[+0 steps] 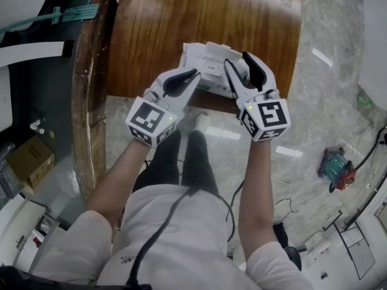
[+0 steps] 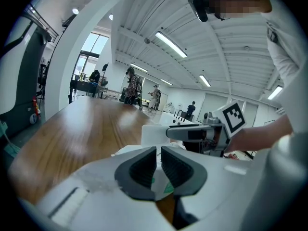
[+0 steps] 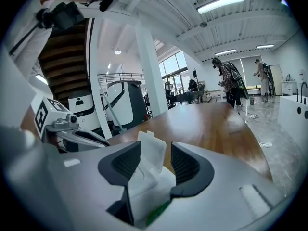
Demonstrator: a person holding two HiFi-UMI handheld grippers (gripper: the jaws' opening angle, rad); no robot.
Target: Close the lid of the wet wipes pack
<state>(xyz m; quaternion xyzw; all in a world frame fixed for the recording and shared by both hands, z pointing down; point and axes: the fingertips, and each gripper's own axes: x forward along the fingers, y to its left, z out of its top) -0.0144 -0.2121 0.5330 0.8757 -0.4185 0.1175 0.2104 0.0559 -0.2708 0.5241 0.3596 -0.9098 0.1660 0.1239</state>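
The white wet wipes pack [image 1: 202, 62] lies near the front edge of the wooden table [image 1: 181, 17]. Its flip lid [image 3: 153, 150] stands up open. My left gripper [image 1: 192, 80] is shut on the pack's near left edge; in the left gripper view white wrapper [image 2: 157, 177] shows in the thin slit between the pads, and the raised lid [image 2: 153, 134] stands beyond. My right gripper [image 1: 237, 62] is open over the pack's right side. In the right gripper view [image 3: 155, 160] the lid stands between its pads, touching neither, with the pack [image 3: 144, 186] below.
The table's front edge runs just under both grippers, and my legs and the marble floor lie below it. A cardboard box [image 1: 27, 159] sits on the floor at the left, a red and green device [image 1: 335, 168] at the right. Several people stand far across the hall [image 2: 132, 85].
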